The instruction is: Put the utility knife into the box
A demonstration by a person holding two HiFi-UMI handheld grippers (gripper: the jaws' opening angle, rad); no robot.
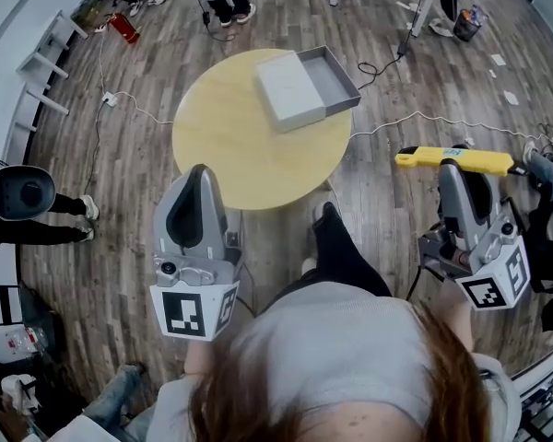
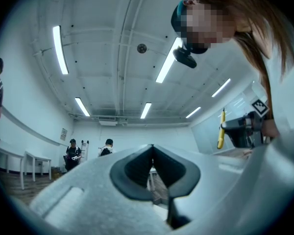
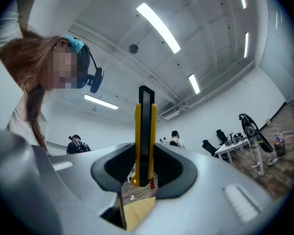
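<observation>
Grey and white, the shallow sliding box (image 1: 309, 87) is lying on the round pale wooden table (image 1: 221, 145), toward its 1 o'clock edge. A flat white part is covering the box's 7 o'clock half, so only the grey tray end at 1 o'clock is showing open. The person's hair and grey top are filling the head view at 6 o'clock, cutting off both hands and the floor beneath.

The long yellow plastic utility knife (image 1: 453, 159) is well apart from the box, out over the wood-plank floor (image 1: 387, 219) at 3 o'clock from the table. The right gripper (image 1: 463, 178) is clamping it near one end, its dark pads pressing on both flat sides. The knife is lying crosswise to the jaws in the head view and pointing toward 12 o'clock in the right gripper view. Whether its blade is out is too small to tell.

The left gripper (image 1: 195, 212) is hanging at the table's 6 o'clock edge, its jaws drawn together to a thin slit with nothing between them.
</observation>
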